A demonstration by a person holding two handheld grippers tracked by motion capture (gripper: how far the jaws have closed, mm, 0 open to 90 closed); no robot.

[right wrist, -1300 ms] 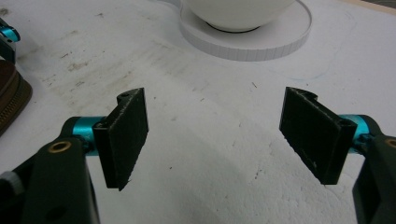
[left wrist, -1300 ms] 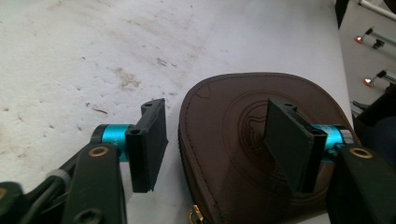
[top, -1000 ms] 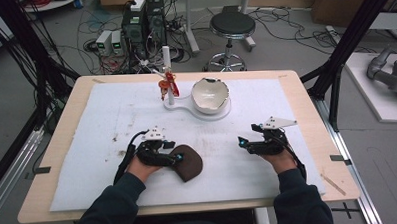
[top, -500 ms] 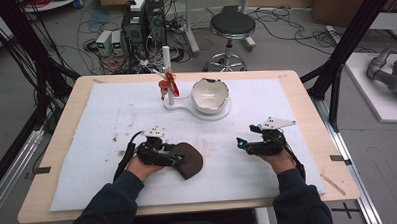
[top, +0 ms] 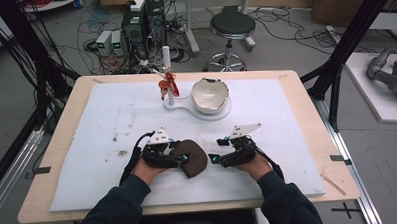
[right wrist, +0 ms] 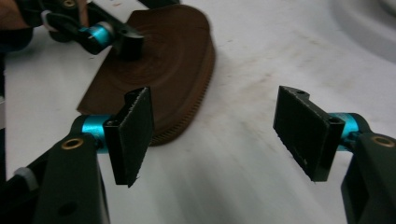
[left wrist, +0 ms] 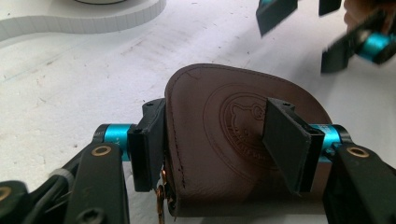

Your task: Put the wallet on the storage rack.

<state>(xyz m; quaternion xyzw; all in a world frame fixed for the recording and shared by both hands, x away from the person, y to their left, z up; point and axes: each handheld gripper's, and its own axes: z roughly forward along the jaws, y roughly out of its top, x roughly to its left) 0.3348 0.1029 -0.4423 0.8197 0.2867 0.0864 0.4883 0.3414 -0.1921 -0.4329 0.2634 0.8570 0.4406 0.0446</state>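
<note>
A: High view. Pouch [top: 192, 157] lies flat on the white mat [top: 87, 146], near edge, centre. Left gripper [top: 179, 155] is on its left end. Right gripper [top: 214, 159] sits just beside the pouch's right edge, not touching as far as I can tell. Bowl [top: 210, 95] and stand [top: 167, 75] are well apart at the far side, not in play.

B: Jaw state?

A: Can't call it from up there. Left gripper view: jaws straddle the pouch [left wrist: 233, 135], and they've just been closing. One pad [left wrist: 148, 144] meets the stitched edge, the other [left wrist: 285, 137] looks laid on the stamped face. I read that as a light hold on the pouch, not a hard clamp. Right gripper [left wrist: 322, 32] shows top right, blurred.

B: Right gripper view?

A: Jaws wide with bare mat between, though they've just been narrowing. Pouch [right wrist: 163, 70] is ahead and left, with the left gripper [right wrist: 112, 37] on its far end.

B: How to do it well?

A: My take: keep the left pinning the pouch down, bring the right in low along the mat and take the rounded rim square, so it doesn't skid or fold.

B: Any view-specific info?

A: The emblem and a small metal ring at the seam I only make out in the left view; the rim's ribbed stitching in the right.
</note>
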